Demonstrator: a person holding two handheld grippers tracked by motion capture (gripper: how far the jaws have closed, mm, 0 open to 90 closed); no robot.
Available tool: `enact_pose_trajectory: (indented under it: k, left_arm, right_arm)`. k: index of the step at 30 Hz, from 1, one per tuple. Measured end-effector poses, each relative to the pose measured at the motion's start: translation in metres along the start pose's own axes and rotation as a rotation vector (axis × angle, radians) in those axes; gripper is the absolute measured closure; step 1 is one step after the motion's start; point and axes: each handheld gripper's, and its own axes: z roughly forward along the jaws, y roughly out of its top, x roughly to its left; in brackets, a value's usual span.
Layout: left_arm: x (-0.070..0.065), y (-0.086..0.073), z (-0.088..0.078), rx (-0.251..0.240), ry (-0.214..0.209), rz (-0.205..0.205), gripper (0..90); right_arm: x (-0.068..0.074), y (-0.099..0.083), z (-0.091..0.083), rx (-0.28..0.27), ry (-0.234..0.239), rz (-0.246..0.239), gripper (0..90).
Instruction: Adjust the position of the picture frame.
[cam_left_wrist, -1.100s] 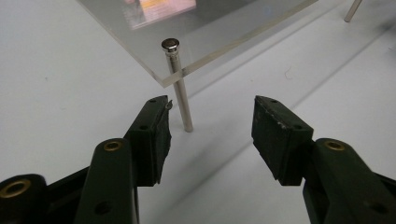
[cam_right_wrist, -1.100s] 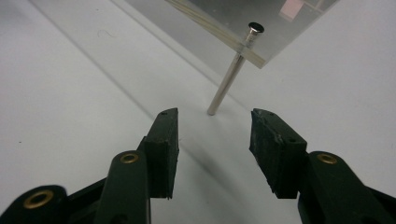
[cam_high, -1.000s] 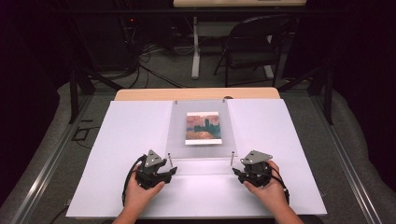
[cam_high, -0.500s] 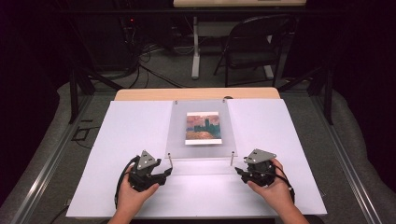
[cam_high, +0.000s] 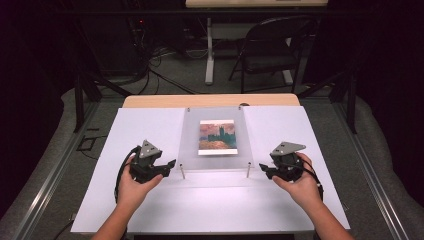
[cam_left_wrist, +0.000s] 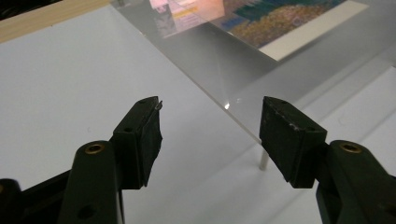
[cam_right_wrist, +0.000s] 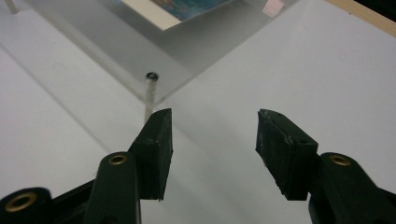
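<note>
A clear acrylic panel rests raised on thin metal posts above the white board, with a small painting print under it. My left gripper hovers just left of the panel's front left corner. Its jaws are open, have just been opening, and have nothing between them. My right gripper hovers just right of the front right corner, beside that corner's post. It is open too, its jaws have just been widening, and it is empty.
The white board covers a wooden table whose far edge shows. Behind the table stand a folding chair, a table leg and loose cables on the floor. Metal rails run along both sides.
Both grippers have lifted and drawn outward from the panel's front corners, the left one to the left and the right one to the right. Their jaws have spread wider.
</note>
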Motion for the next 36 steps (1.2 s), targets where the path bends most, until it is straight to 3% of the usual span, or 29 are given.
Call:
enact_pose_trajectory:
  k: [4, 11, 14, 20, 31, 36]
  left_arm:
    - [0.014, 0.015, 0.015, -0.006, 0.007, -0.025, 35.3]
    - [0.029, 0.029, 0.029, -0.012, 0.022, -0.052, 35.1]
    - [0.037, 0.038, 0.036, -0.031, 0.006, -0.091, 34.8]
    - [0.044, 0.05, 0.049, -0.031, 0.021, -0.097, 34.8]
    - [0.051, 0.063, 0.074, -0.002, 0.037, -0.107, 38.6]
    - [0.052, 0.069, 0.09, 0.01, 0.023, -0.15, 38.6]
  right_arm:
    - [-0.01, 0.013, 0.01, 0.006, -0.026, 0.025, 42.5]
    - [-0.026, 0.026, 0.03, 0.023, -0.012, 0.056, 42.4]
    - [-0.036, 0.034, 0.043, 0.036, -0.01, 0.069, 41.6]
    - [-0.049, 0.047, 0.058, 0.032, -0.009, 0.097, 39.2]
    - [-0.059, 0.06, 0.08, 0.03, -0.009, 0.095, 40.8]
    - [-0.063, 0.067, 0.091, 0.016, 0.002, 0.109, 41.9]
